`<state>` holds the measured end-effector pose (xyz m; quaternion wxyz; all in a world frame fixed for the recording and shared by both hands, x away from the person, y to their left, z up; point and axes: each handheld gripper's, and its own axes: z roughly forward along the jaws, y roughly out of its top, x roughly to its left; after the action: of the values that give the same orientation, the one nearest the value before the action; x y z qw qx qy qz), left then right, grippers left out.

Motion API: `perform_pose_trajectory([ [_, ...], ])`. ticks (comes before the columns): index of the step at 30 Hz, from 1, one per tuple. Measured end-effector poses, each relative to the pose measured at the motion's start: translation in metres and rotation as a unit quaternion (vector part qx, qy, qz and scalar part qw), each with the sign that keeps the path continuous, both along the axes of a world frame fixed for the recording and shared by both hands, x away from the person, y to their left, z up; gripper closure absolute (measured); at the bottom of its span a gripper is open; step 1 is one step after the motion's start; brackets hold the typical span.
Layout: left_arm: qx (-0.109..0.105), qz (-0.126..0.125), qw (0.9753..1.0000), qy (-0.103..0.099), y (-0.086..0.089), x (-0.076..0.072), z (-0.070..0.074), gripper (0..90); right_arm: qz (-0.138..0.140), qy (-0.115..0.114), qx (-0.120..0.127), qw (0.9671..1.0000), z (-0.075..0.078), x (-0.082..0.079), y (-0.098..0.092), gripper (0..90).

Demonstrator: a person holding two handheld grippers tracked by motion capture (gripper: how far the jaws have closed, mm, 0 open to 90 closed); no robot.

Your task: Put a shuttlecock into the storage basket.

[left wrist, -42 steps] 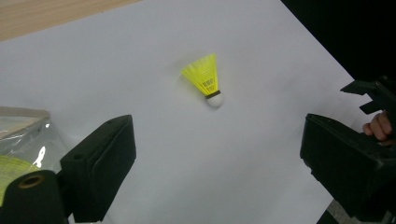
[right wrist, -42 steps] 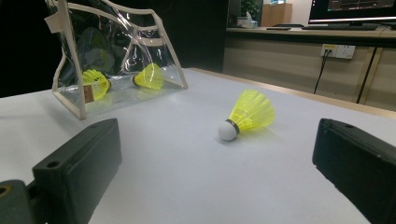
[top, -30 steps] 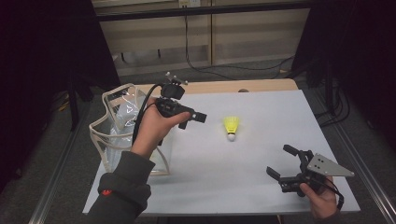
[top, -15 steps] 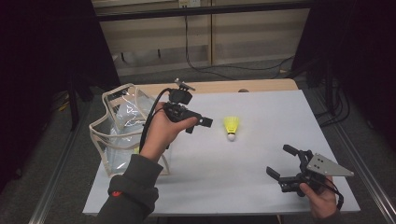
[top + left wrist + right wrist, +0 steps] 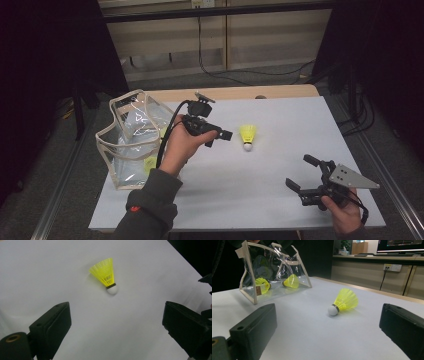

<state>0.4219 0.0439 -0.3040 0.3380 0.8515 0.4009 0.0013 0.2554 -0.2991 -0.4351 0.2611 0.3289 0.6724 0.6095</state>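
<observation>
A yellow shuttlecock (image 5: 247, 136) lies on its side on the white table (image 5: 280, 200), a little above the middle of the high view, its white cork tip pointing toward the lower edge of the frame. Just to its left hangs the left gripper (image 5: 220, 137), held in a hand (image 5: 180, 145) whose dark sleeve rises from the bottom centre; the jaws are spread wide and hold nothing, and in the left gripper view the shuttlecock (image 5: 105, 275) sits in the upper middle of the frame, beyond the gap between the two black jaws, with bare table between them. At the left of the high view stands a clear plastic bag (image 5: 132, 137) with cream trim, close behind the left forearm; the right gripper view shows the bag (image 5: 272, 270) at upper left with two more yellow shuttlecocks (image 5: 292, 281) inside it. The right gripper (image 5: 304, 172) rests near the lower right of the high view, well apart from the shuttlecock, jaws likewise parted and empty. Nothing lies between either gripper and the shuttlecock. Cables run along the floor at the upper centre.
</observation>
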Motion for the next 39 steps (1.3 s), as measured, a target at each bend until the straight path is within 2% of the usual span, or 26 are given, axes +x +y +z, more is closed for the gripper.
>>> perform_pose_trajectory([
  [2,0.0,0.0,1.0,0.002,-0.001,0.0,-0.002,8.5,0.0,-0.001,-0.001,1.0,0.0,0.0,0.0,1.0],
  [6,0.003,0.002,1.0,-0.007,-0.004,0.0,-0.007,8.5,0.0,-0.001,0.0,1.0,0.0,0.0,0.0,1.0],
  [13,-0.005,0.008,0.9999,-0.008,-0.007,0.0,-0.015,8.5,0.001,-0.001,0.0,1.0,0.0,0.0,0.0,1.0],
  [24,-0.003,0.011,0.9999,-0.004,-0.016,0.001,-0.027,8.5,0.0,-0.002,-0.002,1.0,0.0,0.0,-0.001,1.0],
  [25,0.005,0.006,0.9999,-0.006,-0.015,0.002,-0.028,8.5,0.0,-0.003,-0.003,1.0,0.0,0.0,-0.001,1.0],
  [29,-0.003,0.017,0.9998,-0.008,-0.019,0.002,-0.032,8.5,0.0,-0.001,-0.002,1.0,0.0,0.0,-0.001,1.0],
  [39,0.001,0.022,0.9998,-0.005,-0.026,0.003,-0.042,8.5,0.0,-0.001,-0.001,1.0,0.0,-0.001,-0.001,1.0],
])
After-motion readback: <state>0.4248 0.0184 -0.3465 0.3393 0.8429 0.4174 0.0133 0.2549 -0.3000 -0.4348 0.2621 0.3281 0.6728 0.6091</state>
